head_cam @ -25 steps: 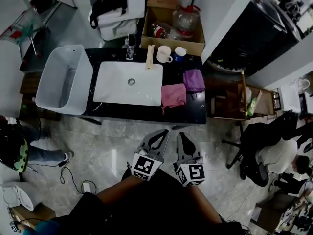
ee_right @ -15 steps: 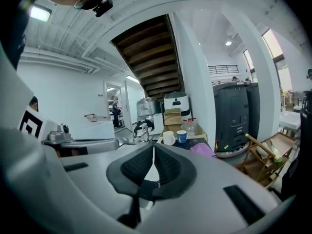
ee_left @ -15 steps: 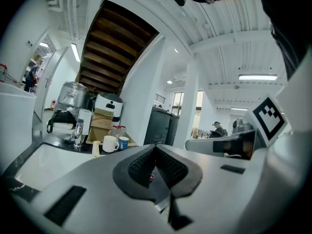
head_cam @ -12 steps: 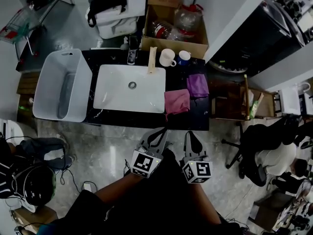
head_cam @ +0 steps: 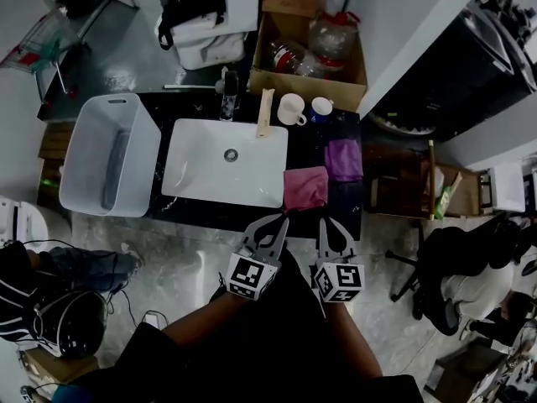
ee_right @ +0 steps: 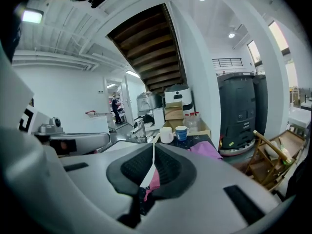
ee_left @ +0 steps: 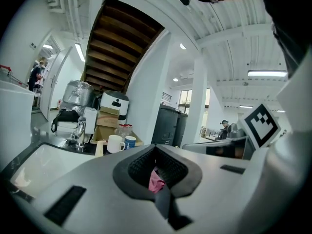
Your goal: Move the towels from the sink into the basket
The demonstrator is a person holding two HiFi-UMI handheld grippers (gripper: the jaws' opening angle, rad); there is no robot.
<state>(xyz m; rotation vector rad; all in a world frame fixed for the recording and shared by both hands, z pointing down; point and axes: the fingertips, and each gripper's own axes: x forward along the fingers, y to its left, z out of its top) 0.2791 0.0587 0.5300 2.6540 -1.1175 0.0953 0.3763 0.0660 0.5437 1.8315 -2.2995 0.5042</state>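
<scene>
Standing at a dark counter (head_cam: 342, 201), the person holds both grippers low in front of the body, short of the counter's front edge.

Left gripper (head_cam: 275, 222): jaws clenched tip to tip, nothing gripped. Right gripper (head_cam: 324, 224): same, pads pressed together, empty. The two sit side by side, near each other but apart, both aimed at the counter.

Pink towel (head_cam: 304, 187) lies crumpled on the counter just right of the sink (head_cam: 193, 170), not in it. Its near edge reaches the counter's front. It sits just ahead of the grippers, roughly in line with the space between them, and neither touches it. In each gripper view a sliver of pink shows through the hollow behind the closed tips.

Purple towel (head_cam: 343, 159) lies just behind and to the right of the pink one, on the right gripper's side. Whether the two towels touch, I can't tell.

Basket (head_cam: 84, 154), white, stands at the counter's left end, with the sink between it and both towels. White mug (head_cam: 291, 108) and blue cup (head_cam: 320, 106) stand behind the towels.
</scene>
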